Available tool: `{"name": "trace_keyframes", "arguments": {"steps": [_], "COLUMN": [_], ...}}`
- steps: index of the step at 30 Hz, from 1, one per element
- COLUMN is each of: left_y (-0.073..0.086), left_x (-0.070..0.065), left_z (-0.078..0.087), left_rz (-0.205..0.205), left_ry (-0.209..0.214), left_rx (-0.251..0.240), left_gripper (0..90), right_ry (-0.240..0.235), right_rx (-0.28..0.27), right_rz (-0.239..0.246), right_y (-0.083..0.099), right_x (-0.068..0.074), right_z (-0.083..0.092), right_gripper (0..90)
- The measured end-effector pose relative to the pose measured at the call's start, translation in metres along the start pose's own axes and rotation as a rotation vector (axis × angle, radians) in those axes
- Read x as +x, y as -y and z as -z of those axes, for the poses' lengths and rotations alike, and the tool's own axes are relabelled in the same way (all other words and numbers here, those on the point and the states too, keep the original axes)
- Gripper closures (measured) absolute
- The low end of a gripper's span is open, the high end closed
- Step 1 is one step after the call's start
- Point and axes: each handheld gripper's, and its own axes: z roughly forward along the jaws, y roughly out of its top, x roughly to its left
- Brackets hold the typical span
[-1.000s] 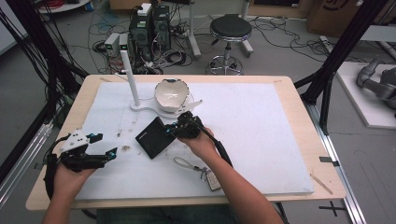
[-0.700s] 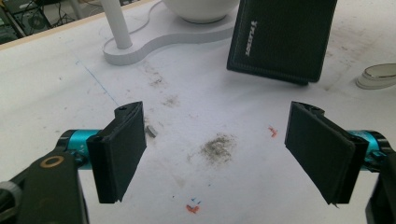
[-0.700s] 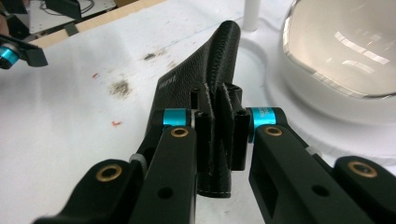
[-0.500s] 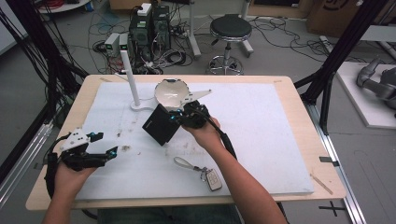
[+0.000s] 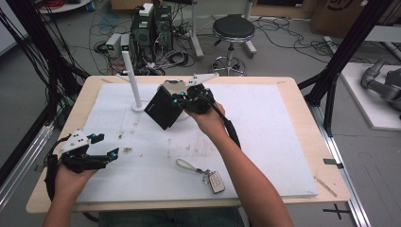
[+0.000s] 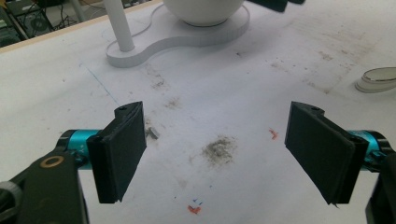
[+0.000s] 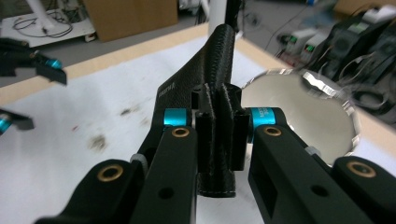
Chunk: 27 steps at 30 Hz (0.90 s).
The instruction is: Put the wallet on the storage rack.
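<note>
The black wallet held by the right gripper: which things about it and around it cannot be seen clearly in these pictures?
- Black wallet: the right gripper view shows it edge-on between the pads, so its faces are hidden; its small logo is unreadable.
- White bowl: cut off by the top edge in the left gripper view; partly covered by the wallet in the high view.
- Key fob: buttons too small in the high view.
</note>
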Motion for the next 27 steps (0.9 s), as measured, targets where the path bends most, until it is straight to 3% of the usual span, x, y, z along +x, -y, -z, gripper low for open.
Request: {"name": "trace_keyframes", "arguments": {"steps": [11, 12, 21, 27], "left_y": [0.000, 0.000, 0.000, 0.001], "left_x": [0.000, 0.000, 0.000, 0.001], "left_z": [0.000, 0.000, 0.000, 0.001], "left_rz": [0.001, 0.002, 0.004, 0.007], "left_ry": [-0.001, -0.001, -0.002, -0.004], "left_rx": [-0.003, -0.003, -0.001, -0.005], "left_gripper": [20.6, 20.6, 20.6, 20.6], "right_ry": [0.088, 0.091, 0.149, 0.179], "right_rx": [-0.014, -0.015, -0.006, 0.007], "right_rz": [0.020, 0.006, 0.028, 0.020], "right_y": [-0.031, -0.033, -0.047, -0.047], "right_x": [-0.021, -0.023, -0.037, -0.047], "right_z": [0.002, 0.002, -0.006, -0.017], "right_gripper": [85.9, 85.9, 85.9, 85.8]}}
